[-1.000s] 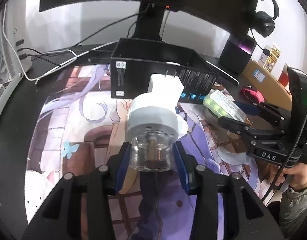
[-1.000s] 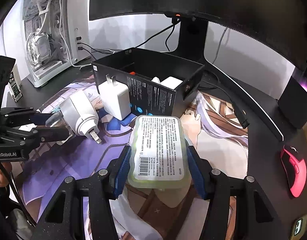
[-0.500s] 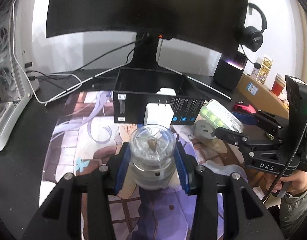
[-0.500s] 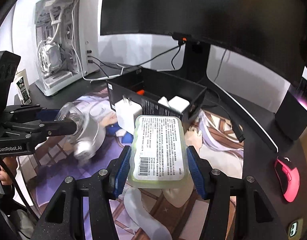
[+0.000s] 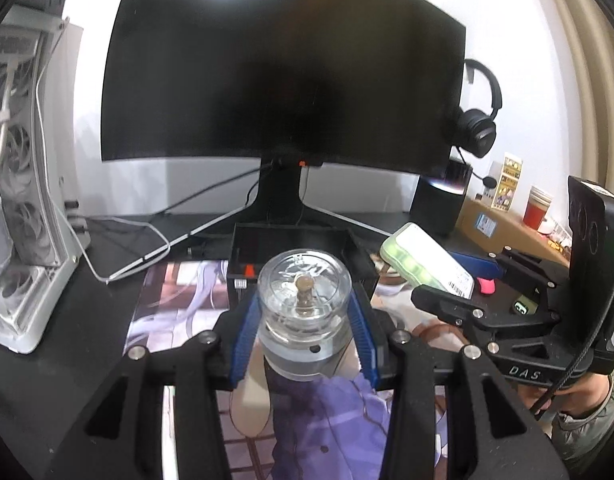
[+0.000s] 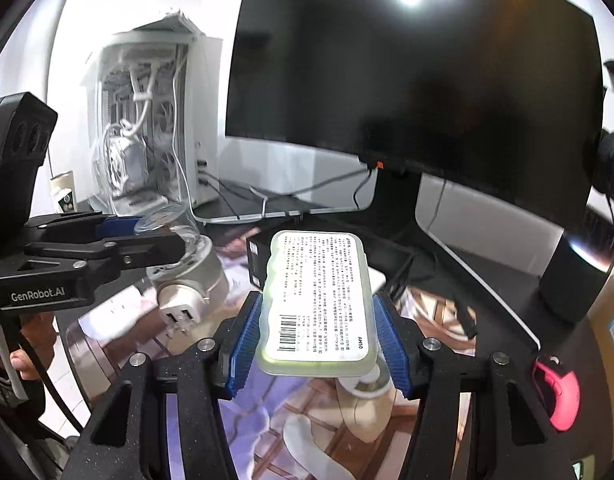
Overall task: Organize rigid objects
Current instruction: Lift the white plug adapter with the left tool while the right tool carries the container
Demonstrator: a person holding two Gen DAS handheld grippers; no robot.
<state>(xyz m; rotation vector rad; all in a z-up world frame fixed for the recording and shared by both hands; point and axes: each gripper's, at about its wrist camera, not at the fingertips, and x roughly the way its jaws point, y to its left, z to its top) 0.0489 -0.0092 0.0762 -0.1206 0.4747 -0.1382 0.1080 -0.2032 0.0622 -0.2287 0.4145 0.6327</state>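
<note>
Clear plastic dome on a white round plug-in device (image 5: 305,312), pinched at its sides between the blue pads of the left gripper (image 5: 305,320), dome end pointing away from the camera, a small brown knob visible inside. Seen from the right wrist view at nine o'clock (image 6: 187,256): held above the desk, white base and metal prongs hanging toward the lower right, somewhat blurred.

Pale green translucent case (image 6: 319,300) with a white printed label and barcode on top, clamped flat by its long sides between the ribbed blue pads of the right gripper (image 6: 319,344). Same case at three o'clock in the left wrist view (image 5: 425,264), raised off the desk and tilted, with the right gripper's black frame below it and a hand (image 5: 583,396) gripping the handle at four o'clock.

Black open box (image 5: 299,248) on the illustrated desk mat (image 5: 179,300), just beyond the dome at the centre of the left view, interior mostly hidden; in the right view only a corner showing, left of the green case (image 6: 259,256). Black curved monitor (image 5: 283,76) at twelve o'clock behind the box, screen dark. White computer tower (image 5: 23,184) at nine o'clock. Black headphones (image 5: 477,128) hanging at two o'clock, black speaker (image 5: 437,204) beneath them. Pink mouse (image 6: 557,394) at four o'clock in the right view, on the bare black desk (image 5: 59,360).
</note>
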